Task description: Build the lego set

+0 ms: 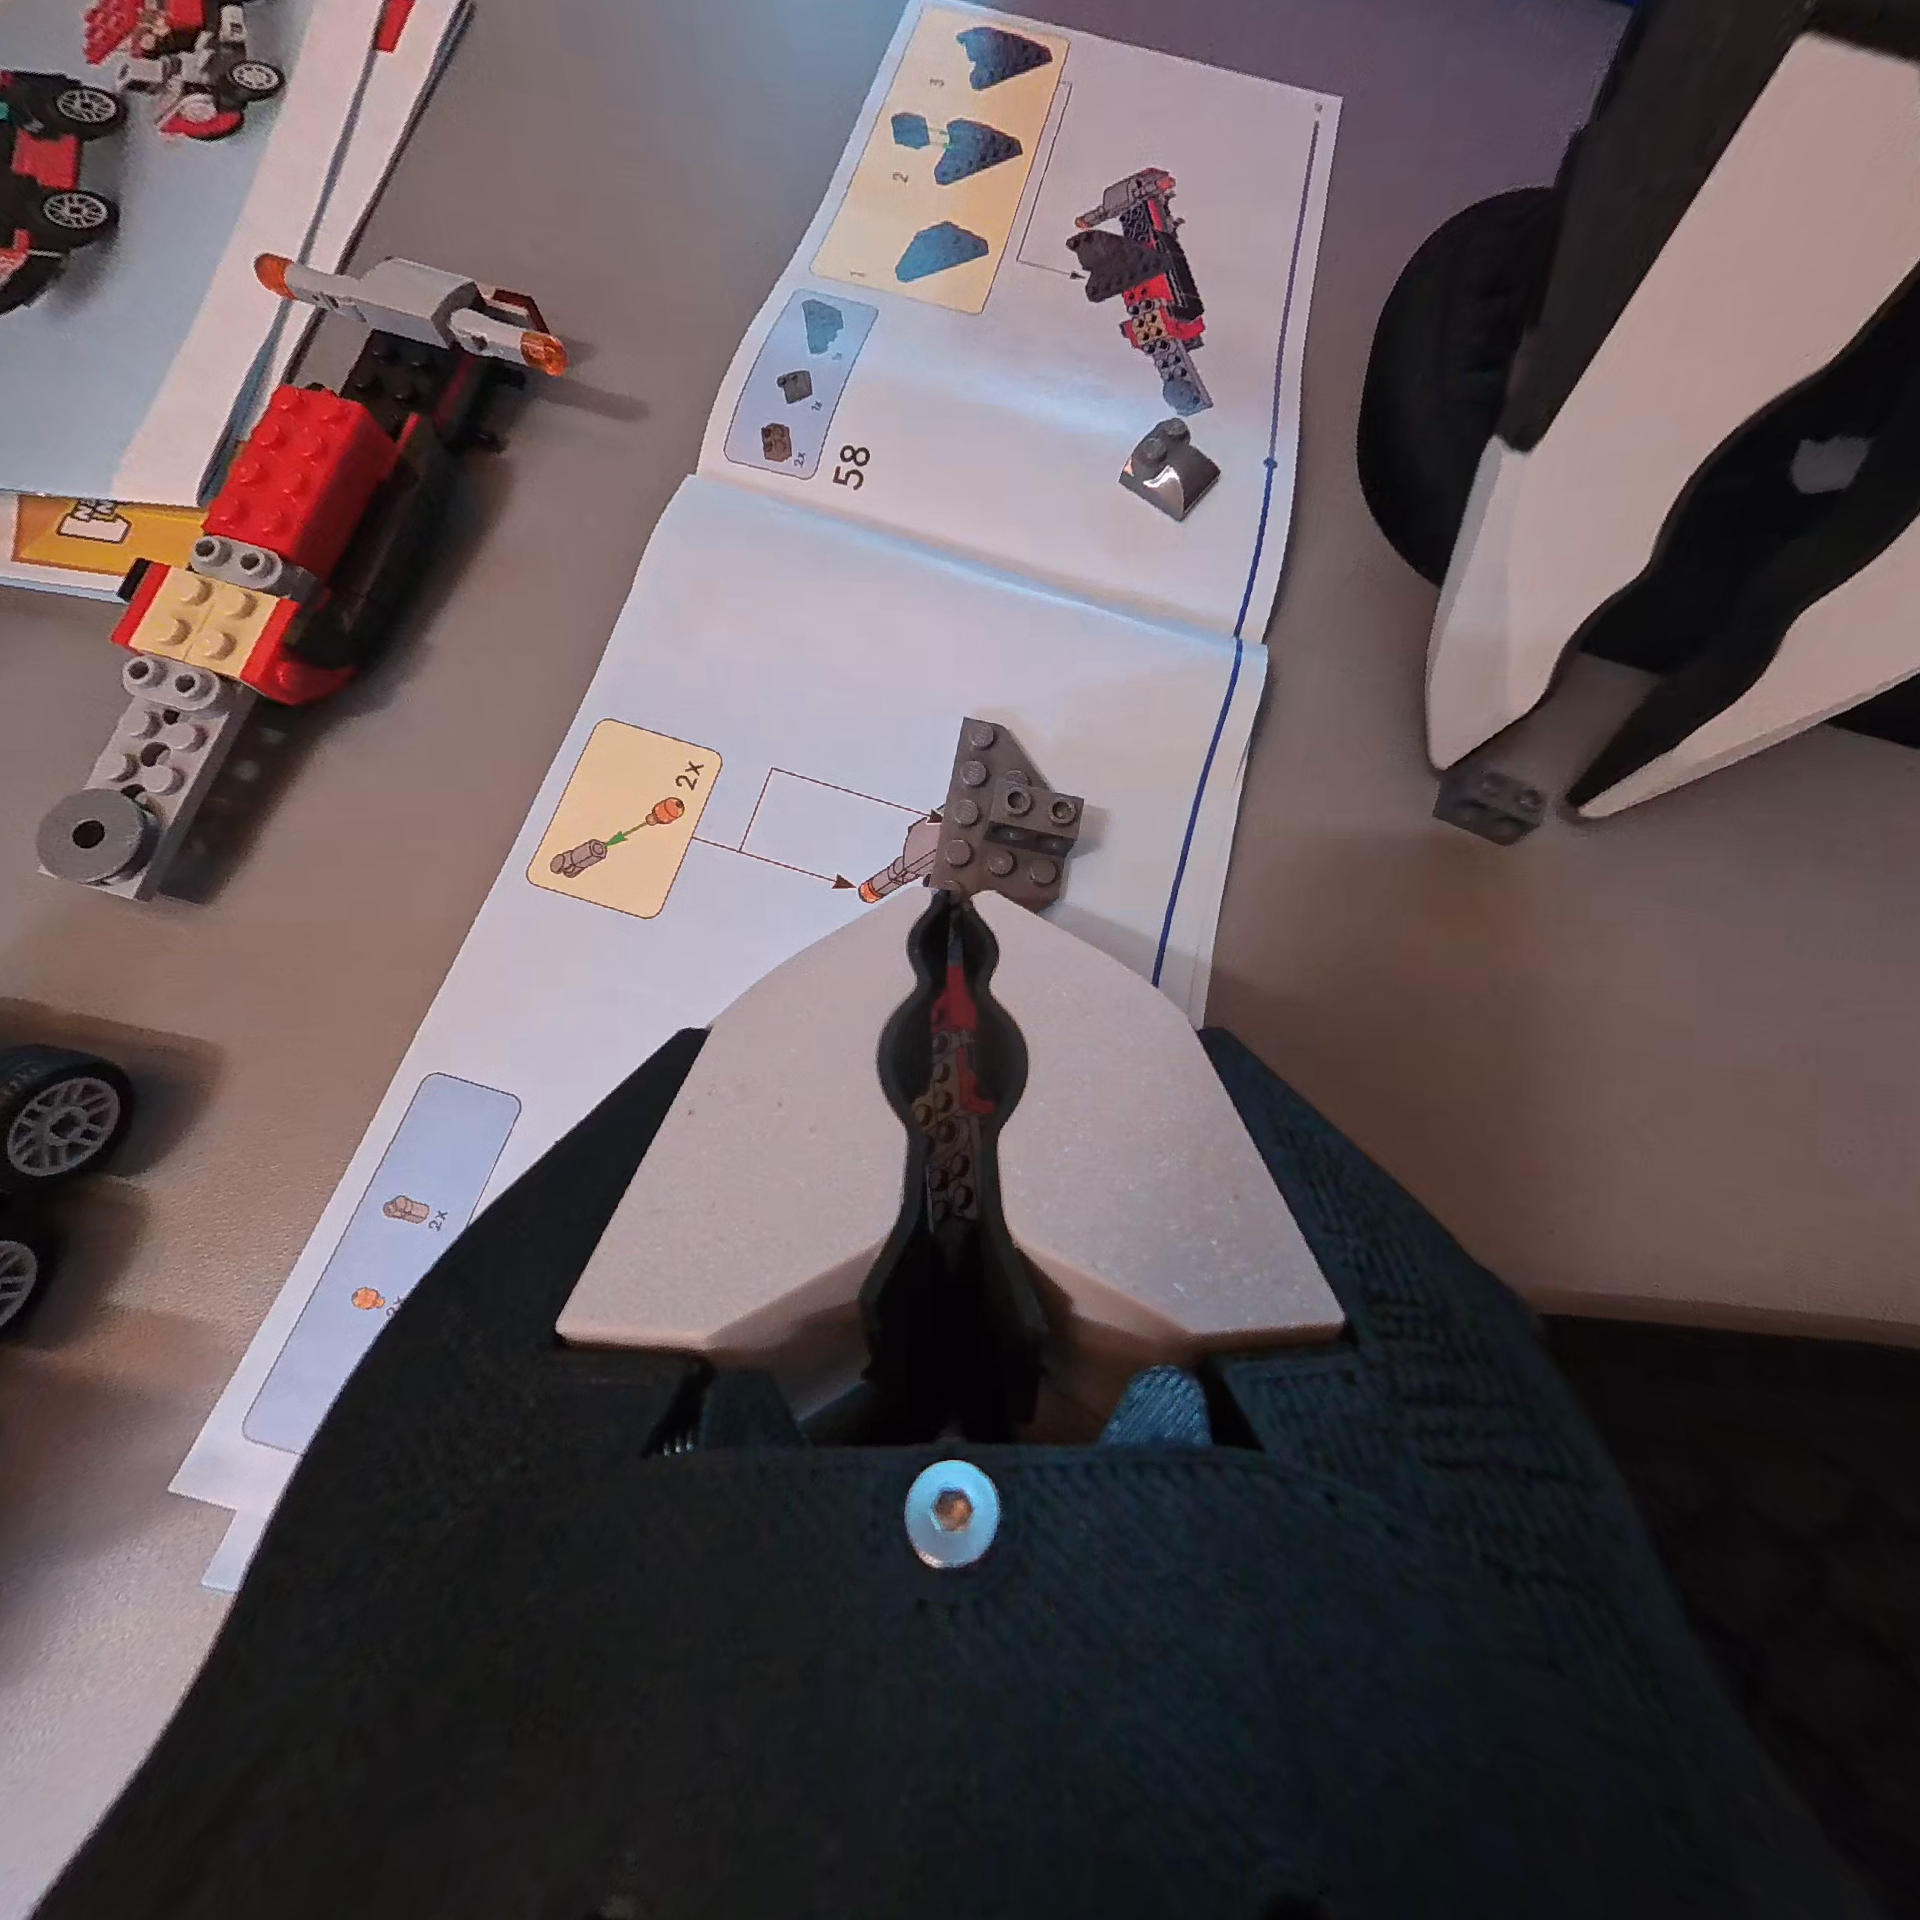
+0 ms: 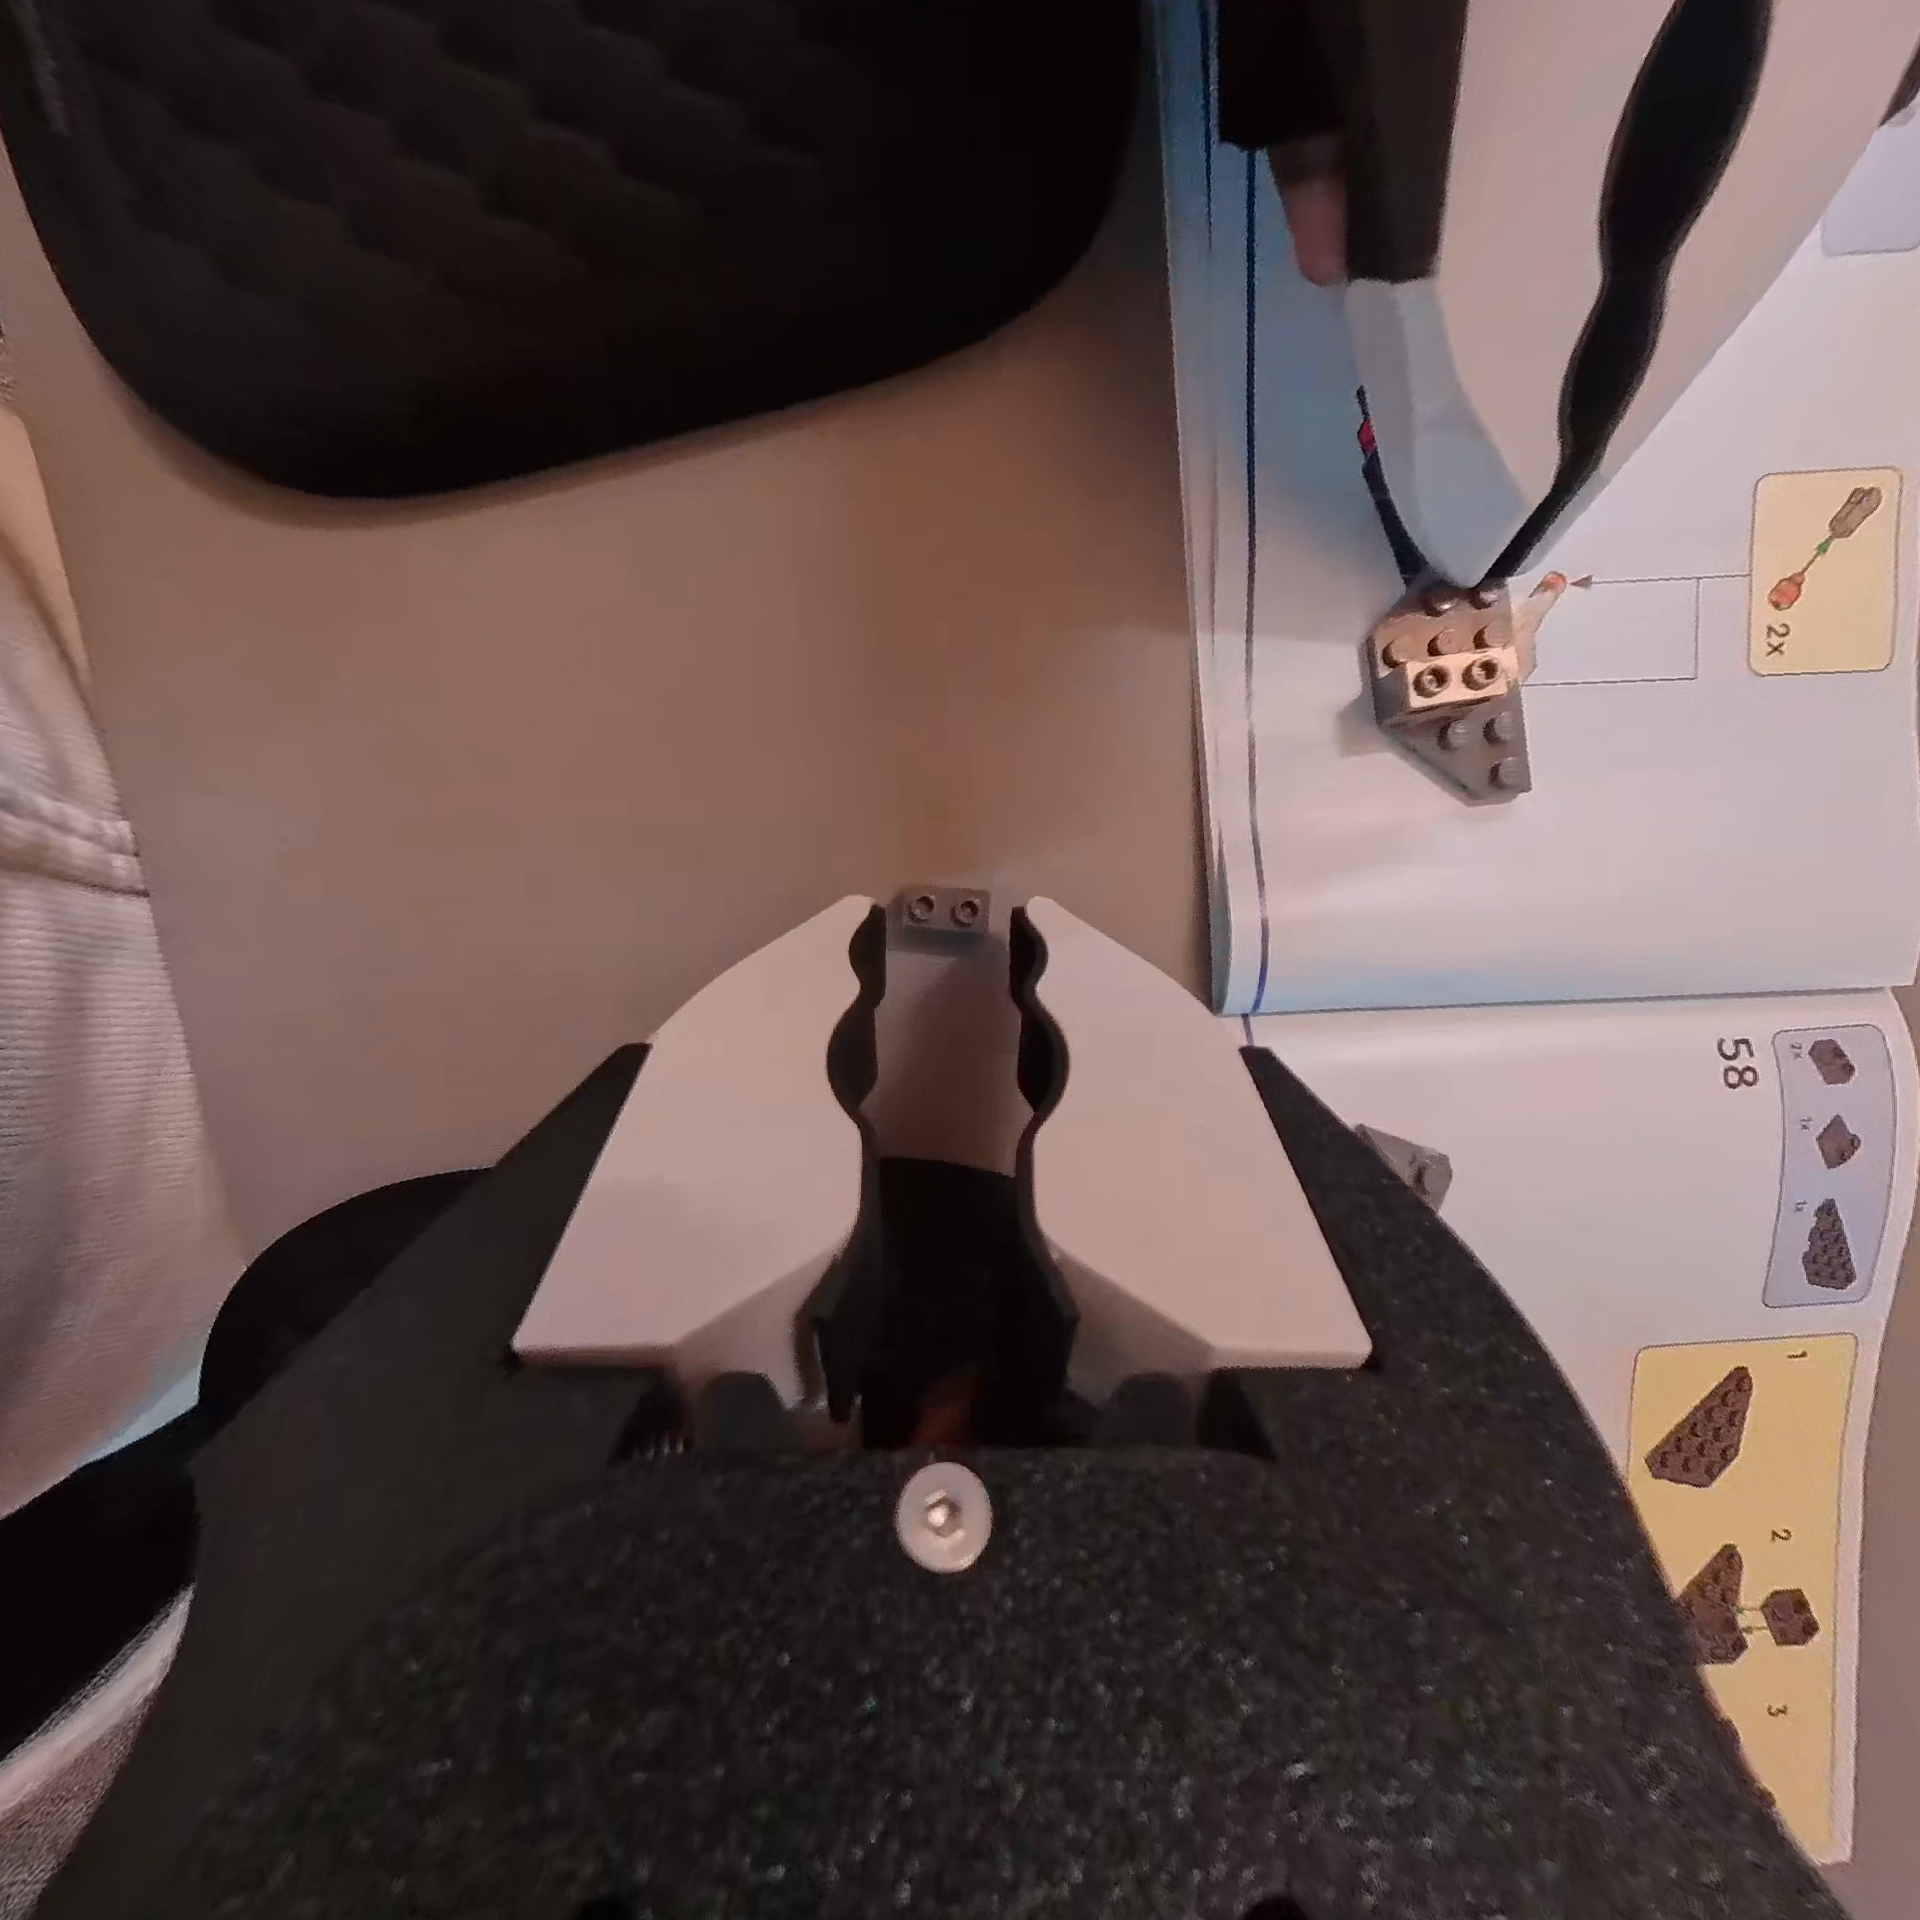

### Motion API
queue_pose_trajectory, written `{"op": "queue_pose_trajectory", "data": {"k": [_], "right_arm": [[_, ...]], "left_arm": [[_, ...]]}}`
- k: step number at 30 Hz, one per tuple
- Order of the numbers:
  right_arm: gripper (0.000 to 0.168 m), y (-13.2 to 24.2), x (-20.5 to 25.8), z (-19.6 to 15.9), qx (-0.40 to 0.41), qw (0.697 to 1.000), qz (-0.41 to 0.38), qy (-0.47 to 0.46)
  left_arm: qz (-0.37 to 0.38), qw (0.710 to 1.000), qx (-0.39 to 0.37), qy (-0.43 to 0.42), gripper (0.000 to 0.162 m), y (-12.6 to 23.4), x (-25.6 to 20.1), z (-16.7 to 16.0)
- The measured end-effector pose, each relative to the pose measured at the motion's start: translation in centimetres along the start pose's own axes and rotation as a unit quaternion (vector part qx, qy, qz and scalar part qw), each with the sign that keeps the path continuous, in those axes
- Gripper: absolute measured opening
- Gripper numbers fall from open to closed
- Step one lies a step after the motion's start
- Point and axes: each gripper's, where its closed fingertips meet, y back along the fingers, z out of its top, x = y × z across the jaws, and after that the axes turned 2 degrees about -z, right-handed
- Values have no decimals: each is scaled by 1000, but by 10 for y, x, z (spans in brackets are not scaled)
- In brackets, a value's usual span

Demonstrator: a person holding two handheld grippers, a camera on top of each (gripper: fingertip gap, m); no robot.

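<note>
A grey wedge plate (image 1: 971, 821) with a small grey brick (image 1: 1029, 821) on it lies on the open instruction booklet (image 1: 935, 623). My left gripper (image 1: 951, 906) is shut, its tips pinching the plate's near corner; both show in the right wrist view, the gripper (image 2: 1455, 582) and the plate (image 2: 1475, 727). My right gripper (image 2: 945, 914) is open, its fingertips on either side of a small grey two-stud brick (image 2: 943, 920) on the table, with a small gap each side. It also shows in the left wrist view (image 1: 1507, 795) over that brick (image 1: 1486, 808).
A part-built red, black and grey model (image 1: 260, 540) lies left of the booklet. A small grey slope piece (image 1: 1169, 473) sits on the far page. Wheels (image 1: 62, 1122) lie at the left edge. A second booklet (image 1: 156, 312) is at upper left. A black cushion (image 2: 520, 208) is beyond the right gripper. Tip to tip, the grippers are about 11 cm apart.
</note>
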Motion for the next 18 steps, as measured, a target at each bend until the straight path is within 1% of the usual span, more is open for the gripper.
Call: {"op": "queue_pose_trajectory", "data": {"k": [2, 4, 8, 10, 13, 15, 18], "right_arm": [[22, -2, 1, 0, 3, 1000, 4, 0], [17, -4, 1, -3, 14, 1000, 4, 6], [16, 2, -2, 9, -15, 1000, 4, 22], [16, 12, -18, 21, -33, 999, -10, 36], [16, 19, -52, 38, -35, 996, -38, 76], [16, 15, -67, 47, -23, 994, -32, 101], [16, 2, -77, 52, 13, 991, -9, 130]], "left_arm": [[-1, 1000, 0, 0, 3, 0, 0, 0], [-3, 1000, 0, 1, 3, 0, -1, 0], [-10, 1000, -5, 2, 5, 2, -3, 1], [-13, 1000, -14, 7, 5, 4, -3, 2], [-16, 1000, -16, 14, 6, 6, -2, 1], [-13, 1000, -13, 14, 6, 6, -2, 0], [-3, 999, -21, 24, 6, 8, 2, 1]]}}
